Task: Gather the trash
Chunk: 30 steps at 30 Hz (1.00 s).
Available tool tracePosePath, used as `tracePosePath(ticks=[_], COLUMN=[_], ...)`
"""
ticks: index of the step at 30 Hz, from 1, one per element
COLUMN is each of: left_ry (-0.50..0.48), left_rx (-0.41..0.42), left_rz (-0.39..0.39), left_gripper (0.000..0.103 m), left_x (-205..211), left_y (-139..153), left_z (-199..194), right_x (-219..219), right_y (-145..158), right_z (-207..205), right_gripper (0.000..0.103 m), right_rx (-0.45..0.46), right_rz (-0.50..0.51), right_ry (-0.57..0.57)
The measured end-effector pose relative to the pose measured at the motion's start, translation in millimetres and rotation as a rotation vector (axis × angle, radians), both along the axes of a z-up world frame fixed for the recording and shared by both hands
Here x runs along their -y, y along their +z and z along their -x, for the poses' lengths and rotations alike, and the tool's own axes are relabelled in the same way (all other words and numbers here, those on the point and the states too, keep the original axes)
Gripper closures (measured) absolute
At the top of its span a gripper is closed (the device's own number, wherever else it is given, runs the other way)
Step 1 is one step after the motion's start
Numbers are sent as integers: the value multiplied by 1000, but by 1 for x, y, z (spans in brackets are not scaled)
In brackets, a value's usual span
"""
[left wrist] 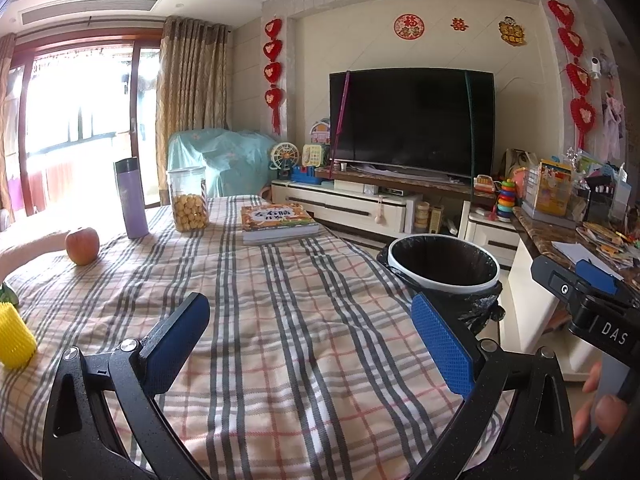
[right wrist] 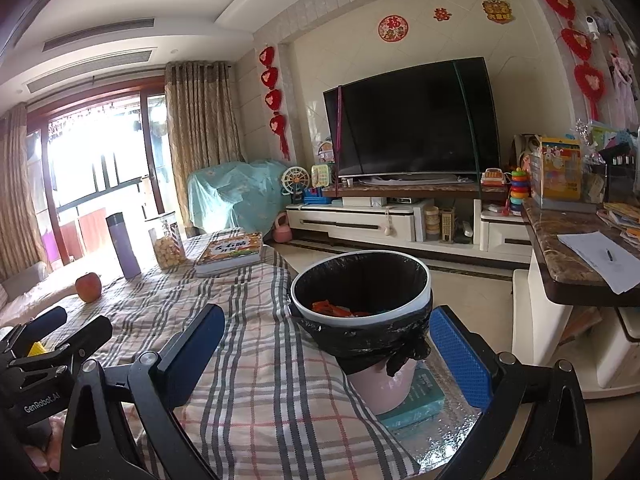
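"GenRobot.AI" on left claw point(right wrist: 60, 330), "DAS" on right claw point(left wrist: 596, 280)

tablecloth point(left wrist: 280, 320): woven plaid cloth, matt, slightly rumpled
bin liner point(right wrist: 360, 340): thin black plastic, glossy, crinkled
finger pads point(left wrist: 444, 344): blue, rough dimpled texture
counter point(right wrist: 560, 248), 3 o'clock: polished brown stone, glossy
jar point(left wrist: 188, 200): clear plastic

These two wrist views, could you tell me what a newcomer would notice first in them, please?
The big dark television fills the far wall, flanked by strings of red heart ornaments. Nearer, a plaid cloth covers the table, with an apple, purple flask, snack jar and book towards its far end. At the table's right edge stands a bin lined with a black bag, orange scraps inside, between the open right tool fingers.
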<state>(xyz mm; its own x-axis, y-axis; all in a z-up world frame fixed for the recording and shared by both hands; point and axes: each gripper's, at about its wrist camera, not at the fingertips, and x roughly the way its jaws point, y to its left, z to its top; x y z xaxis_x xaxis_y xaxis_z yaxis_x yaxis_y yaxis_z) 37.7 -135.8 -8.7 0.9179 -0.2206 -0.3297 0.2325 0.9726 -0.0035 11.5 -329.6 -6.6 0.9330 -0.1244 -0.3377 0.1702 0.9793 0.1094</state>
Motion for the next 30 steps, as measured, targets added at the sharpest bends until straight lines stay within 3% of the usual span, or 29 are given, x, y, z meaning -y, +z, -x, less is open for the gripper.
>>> tracePosePath(ticks=[30], left_ry=[-2], left_rx=[-3], left_rz=[0], left_gripper=[0], left_x=[2], left_y=[1], left_z=[0], right_x=[-1], right_y=[4], right_z=[-1], right_gripper=[0], right_rx=[5], right_rz=[-14], right_ry=[14])
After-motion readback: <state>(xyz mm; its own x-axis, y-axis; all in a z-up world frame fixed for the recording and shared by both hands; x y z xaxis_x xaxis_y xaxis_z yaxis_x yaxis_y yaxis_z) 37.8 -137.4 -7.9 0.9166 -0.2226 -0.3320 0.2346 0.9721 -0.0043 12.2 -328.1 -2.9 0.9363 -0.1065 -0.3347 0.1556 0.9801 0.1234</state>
